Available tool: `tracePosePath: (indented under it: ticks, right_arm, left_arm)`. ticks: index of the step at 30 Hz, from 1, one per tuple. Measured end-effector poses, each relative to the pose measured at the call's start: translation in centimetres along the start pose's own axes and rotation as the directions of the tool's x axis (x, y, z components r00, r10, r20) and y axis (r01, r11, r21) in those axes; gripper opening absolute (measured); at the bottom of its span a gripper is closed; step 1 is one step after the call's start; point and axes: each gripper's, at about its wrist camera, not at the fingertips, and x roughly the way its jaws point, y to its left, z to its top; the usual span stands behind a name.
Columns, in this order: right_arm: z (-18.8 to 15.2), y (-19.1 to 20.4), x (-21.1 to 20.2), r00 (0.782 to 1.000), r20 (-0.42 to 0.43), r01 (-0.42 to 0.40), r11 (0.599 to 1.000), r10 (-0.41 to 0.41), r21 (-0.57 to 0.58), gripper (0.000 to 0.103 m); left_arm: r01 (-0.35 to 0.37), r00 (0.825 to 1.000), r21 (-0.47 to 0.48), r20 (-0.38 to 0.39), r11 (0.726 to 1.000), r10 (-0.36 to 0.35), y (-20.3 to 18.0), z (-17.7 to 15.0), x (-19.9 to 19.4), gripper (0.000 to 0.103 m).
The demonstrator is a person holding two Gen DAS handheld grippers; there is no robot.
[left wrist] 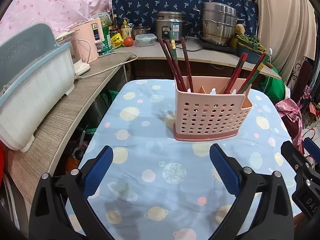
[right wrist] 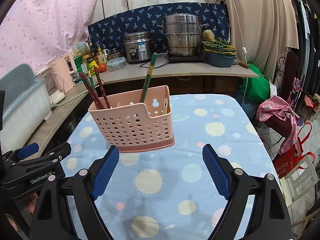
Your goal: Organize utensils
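Your left gripper hangs over the near half of the tabletop, fingers spread wide, nothing between them. Your right gripper is just beside it, fingers also spread and empty. The pink utensil holder stands upright toward the table's far edge, right of centre. The dark red chopsticks lean in its left compartment; two more chopsticks lean in the right one. Neither gripper touches the holder.
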Motion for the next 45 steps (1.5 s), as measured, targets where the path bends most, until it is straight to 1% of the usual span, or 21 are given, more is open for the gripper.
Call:
tracePosePath:
  ticks: [2,7,13,25,45]
  right_arm:
    - [0.0,0.0,0.2,1.000,-0.005,0.007,1.000,-0.007,0.001,0.084]
    - [-0.1,0.0,0.9,0.999,-0.029,0.025,1.000,-0.025,0.005,0.084]
    - [-0.6,0.3,1.4,0.998,-0.049,0.024,1.000,-0.024,-0.001,0.084]
    - [-0.8,1.0,1.5,0.998,-0.054,0.021,1.000,-0.022,-0.015,0.084]
    - [-0.8,0.6,1.2,0.999,-0.047,0.024,1.000,-0.024,-0.001,0.084]
  left_arm:
    - [-0.001,1.000,0.002,-0.007,1.000,0.001,-0.1,-0.1,0.3,0.095]
    - [-0.003,1.000,0.001,-0.025,1.000,0.003,-0.3,-0.1,1.0,0.096]
    - [-0.005,0.999,0.002,-0.034,1.000,0.005,-0.3,0.0,1.4,0.096]
    - [-0.009,0.999,0.002,-0.033,1.000,0.010,-0.3,0.0,1.5,0.096]
    - [-0.013,1.000,0.008,-0.023,1.000,0.014,-0.5,-0.1,1.1,0.096]
